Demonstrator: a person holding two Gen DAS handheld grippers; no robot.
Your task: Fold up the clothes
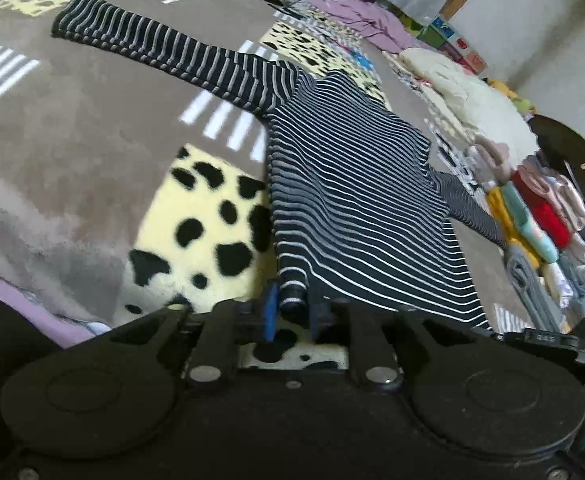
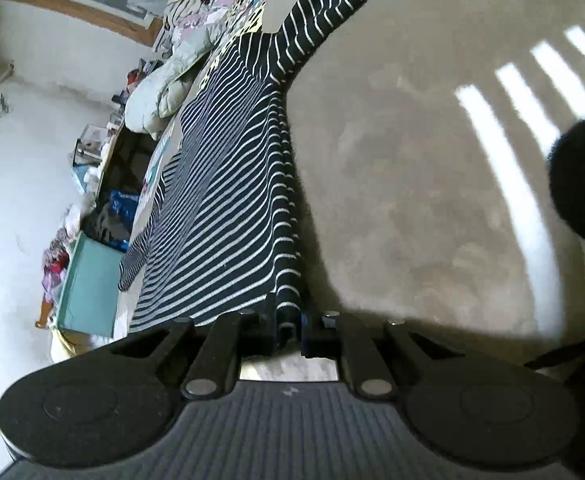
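Currently, left wrist view: left gripper has its fingers pinched narrow on a bunched corner of the striped shirt at the hem end. The shirt lies stretched out on the patterned blanket, body running away from the camera, one sleeve spread far to the upper left, the other sleeve trailing toward the right.

Risk: only a small roll of cloth sits between the fingers. A quick pull could slip it out, or drag the whole shirt instead of folding it. The fleecy blanket looks grippy, so the long sleeve may lag and twist.

Around: a row of folded clothes sits just beside the right sleeve; a sweeping fold could catch it. A heap of pale clothes lies farther back.

Right wrist view: right gripper likewise has its fingers closed tight on the shirt's edge, several layers gathered. The shirt body runs away from it, a sleeve going off the top of the frame.

Risk: uneven lift between the two hands would skew the fold line; gathered layers may separate.

Around: a grey jacket lies near the collar end, possibly touching it, though blur makes this unclear. A teal box stands off the bed edge. A dark blurred shape intrudes at right; I cannot identify it.
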